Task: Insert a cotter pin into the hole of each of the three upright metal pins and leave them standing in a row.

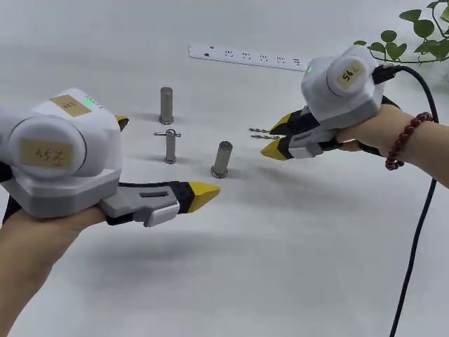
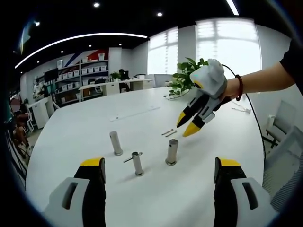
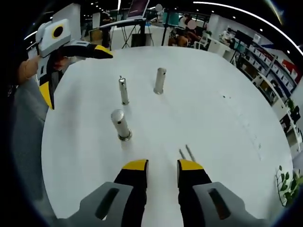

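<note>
- Head view. We see three metal pins upright on the white table (image 1: 280, 267): back pin (image 1: 166, 105), middle pin (image 1: 170, 147) and front pin (image 1: 222, 159). The middle pin carries a cotter pin (image 1: 167, 133) through its top. The other two are bare. Two loose cotter pins (image 1: 258, 133) lie just ahead of the right gripper (image 1: 276, 138), which seems lined up to collect one.
- Left gripper view. We see the left gripper (image 2: 159, 164) with jaws wide apart and empty, short of the row, probably waiting to steady a pin. This view adds the right gripper's tips hanging above the table.
- Right gripper view. We see this gripper's jaws narrowly apart, clamping nothing. Here the gap and the loose pins beyond it show plainly.
</note>
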{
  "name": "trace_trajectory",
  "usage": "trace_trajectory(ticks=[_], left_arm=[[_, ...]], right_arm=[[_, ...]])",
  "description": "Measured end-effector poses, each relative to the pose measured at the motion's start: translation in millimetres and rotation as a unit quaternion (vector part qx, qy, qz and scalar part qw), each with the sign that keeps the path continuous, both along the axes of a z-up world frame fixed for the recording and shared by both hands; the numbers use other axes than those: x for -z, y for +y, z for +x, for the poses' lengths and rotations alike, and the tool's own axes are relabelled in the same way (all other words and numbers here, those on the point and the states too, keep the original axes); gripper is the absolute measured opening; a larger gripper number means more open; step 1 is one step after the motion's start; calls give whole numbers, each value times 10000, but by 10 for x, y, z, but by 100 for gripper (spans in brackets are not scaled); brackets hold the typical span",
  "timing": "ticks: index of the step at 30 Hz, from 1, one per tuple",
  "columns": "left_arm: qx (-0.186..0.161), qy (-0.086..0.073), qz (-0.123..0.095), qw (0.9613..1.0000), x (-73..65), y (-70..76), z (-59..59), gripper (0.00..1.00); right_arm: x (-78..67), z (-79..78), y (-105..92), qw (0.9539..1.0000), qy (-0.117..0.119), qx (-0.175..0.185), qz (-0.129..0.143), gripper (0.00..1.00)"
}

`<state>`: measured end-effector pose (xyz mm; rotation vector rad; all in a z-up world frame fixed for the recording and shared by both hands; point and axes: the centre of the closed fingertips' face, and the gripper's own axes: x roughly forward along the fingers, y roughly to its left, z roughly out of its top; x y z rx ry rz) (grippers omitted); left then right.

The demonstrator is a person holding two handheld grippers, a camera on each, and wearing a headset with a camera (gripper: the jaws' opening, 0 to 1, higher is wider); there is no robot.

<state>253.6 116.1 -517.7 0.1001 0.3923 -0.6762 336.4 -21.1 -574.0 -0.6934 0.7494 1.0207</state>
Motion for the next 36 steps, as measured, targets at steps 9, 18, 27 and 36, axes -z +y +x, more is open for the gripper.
trace_trajectory(ticks=[9, 18, 27, 36], left_arm=[[-14, 22, -4, 10000, 3, 16, 6, 94], [46, 49, 11, 10000, 21, -14, -5, 93], [45, 102, 34, 9999, 57, -4, 4, 92], [42, 135, 21, 9999, 63, 4, 4, 91]], right_arm=[[93, 107, -86, 9993, 25, -51, -368, 16], [235, 347, -192, 9983, 111, -22, -572, 9], [354, 415, -260, 9966, 271, -107, -774, 6], [416, 418, -265, 9955, 411, -250, -815, 3]])
